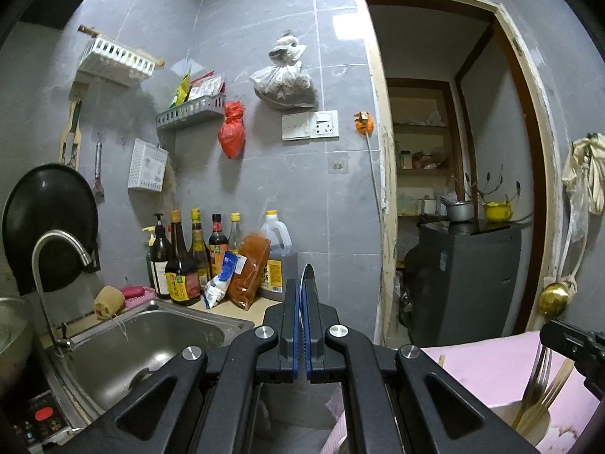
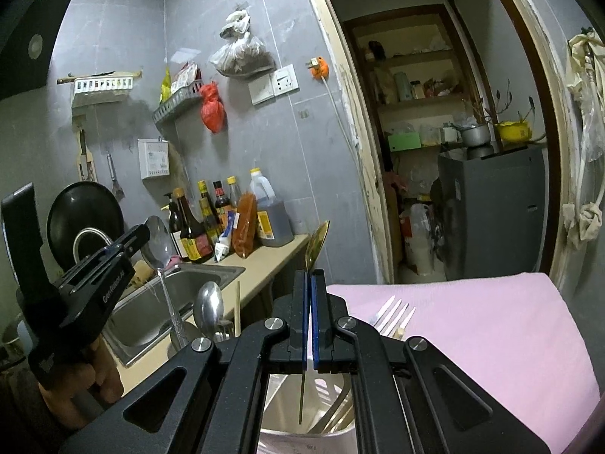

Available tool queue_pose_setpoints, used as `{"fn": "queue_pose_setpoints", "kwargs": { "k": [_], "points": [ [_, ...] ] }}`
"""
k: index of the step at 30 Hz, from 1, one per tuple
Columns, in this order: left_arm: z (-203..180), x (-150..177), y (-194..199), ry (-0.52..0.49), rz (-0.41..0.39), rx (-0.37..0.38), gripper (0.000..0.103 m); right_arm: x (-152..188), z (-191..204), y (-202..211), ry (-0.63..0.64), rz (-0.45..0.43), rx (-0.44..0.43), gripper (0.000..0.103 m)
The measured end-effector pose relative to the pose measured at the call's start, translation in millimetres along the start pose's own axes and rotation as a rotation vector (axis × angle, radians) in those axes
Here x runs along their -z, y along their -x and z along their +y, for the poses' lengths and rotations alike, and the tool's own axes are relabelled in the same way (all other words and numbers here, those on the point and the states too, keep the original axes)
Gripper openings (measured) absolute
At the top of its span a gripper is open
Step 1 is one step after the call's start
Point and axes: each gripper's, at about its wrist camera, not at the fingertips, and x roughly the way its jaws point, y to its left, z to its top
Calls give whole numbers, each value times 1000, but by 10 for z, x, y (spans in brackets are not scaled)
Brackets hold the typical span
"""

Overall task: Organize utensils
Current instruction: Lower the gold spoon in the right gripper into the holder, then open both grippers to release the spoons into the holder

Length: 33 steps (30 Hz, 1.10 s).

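Observation:
My left gripper (image 1: 302, 295) is shut on a silver spoon (image 1: 308, 270), seen edge-on between the pads. In the right wrist view the same left gripper (image 2: 140, 232) holds that silver spoon (image 2: 157, 242) bowl up above the sink. My right gripper (image 2: 311, 276) is shut on a gold spoon (image 2: 317, 244), handle hanging down into the white utensil cup (image 2: 302, 439) below. The cup (image 1: 529, 420) also holds a fork (image 1: 537, 374) and chopsticks. A fork (image 2: 395, 316) lies on the pink cloth (image 2: 491, 340).
A steel sink (image 1: 151, 344) with a faucet (image 1: 53, 261) is at the left. Sauce bottles (image 1: 185, 261) and an oil jug (image 1: 274, 249) stand on the counter. Another silver spoon (image 2: 208, 310) and a chopstick stand by the sink edge. A doorway opens at the right.

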Motion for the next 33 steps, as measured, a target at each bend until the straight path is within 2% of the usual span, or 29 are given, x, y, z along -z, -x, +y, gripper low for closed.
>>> {"fn": "queue_pose_setpoints", "kwargs": {
  "k": [6,9,16,22,30,32,33],
  "points": [
    [-149,80,112,-92,-61,5,2,91,5,-31,-9,29,-3,2],
    [-208,115,141,-118,-53,29,2,124,10,-39,-16,52,-13,2],
    [-170,140,126,-80,57,114,5,166,8,-27,-13,107,-10,3],
    [-25,141,52,16,162,231,6,179,15,5,-21,140,-8,3],
    [157,163,2,140,264,306,6,155,102,87,-19,165,3,4],
    [198,167,3,173,285,324,6,138,125,106,-17,168,9,9],
    [201,166,3,179,293,328,6,132,133,111,-20,174,10,24]
  ]
}}
